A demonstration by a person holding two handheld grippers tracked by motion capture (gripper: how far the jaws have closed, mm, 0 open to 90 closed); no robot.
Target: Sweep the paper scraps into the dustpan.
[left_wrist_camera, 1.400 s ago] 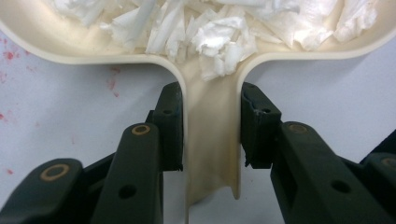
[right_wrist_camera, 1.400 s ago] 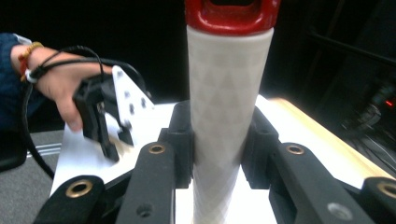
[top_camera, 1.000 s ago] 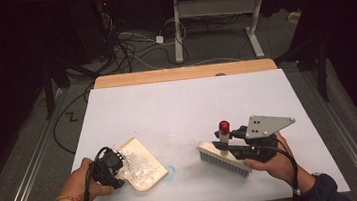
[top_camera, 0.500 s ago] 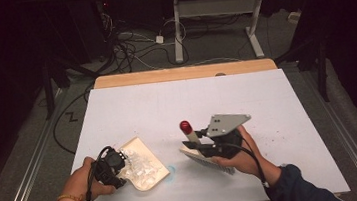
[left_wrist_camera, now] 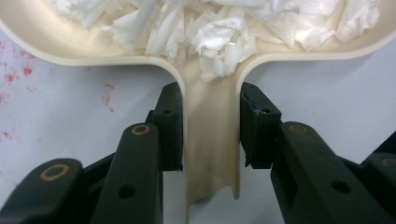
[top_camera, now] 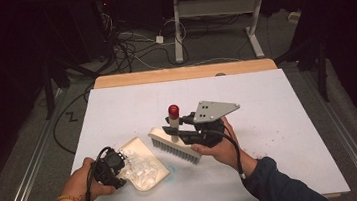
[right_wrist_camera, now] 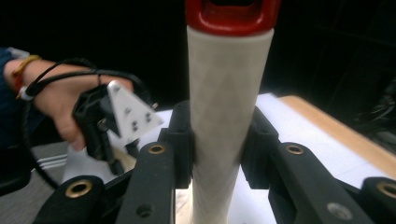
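**Brush raised beside a loaded dustpan**

While the white table [top_camera: 279,120] lies bare around the work, faint red specks mark it near the dustpan and a wooden board [top_camera: 183,73] runs along its far edge, with cables [top_camera: 130,45] and a desk frame [top_camera: 218,16] on the dark floor beyond. Nothing stands between brush and dustpan.

The cream dustpan [top_camera: 145,159] lies flat at the table's near left, heaped with white crumpled scraps [left_wrist_camera: 219,32]; the left gripper [left_wrist_camera: 210,126] pinches its narrow handle. The brush [top_camera: 173,143], cream with pale bristles and a red-capped handle pointing up, hangs tilted just right of the dustpan, its near end close to the rim. The right gripper [right_wrist_camera: 217,140] clamps its handle.
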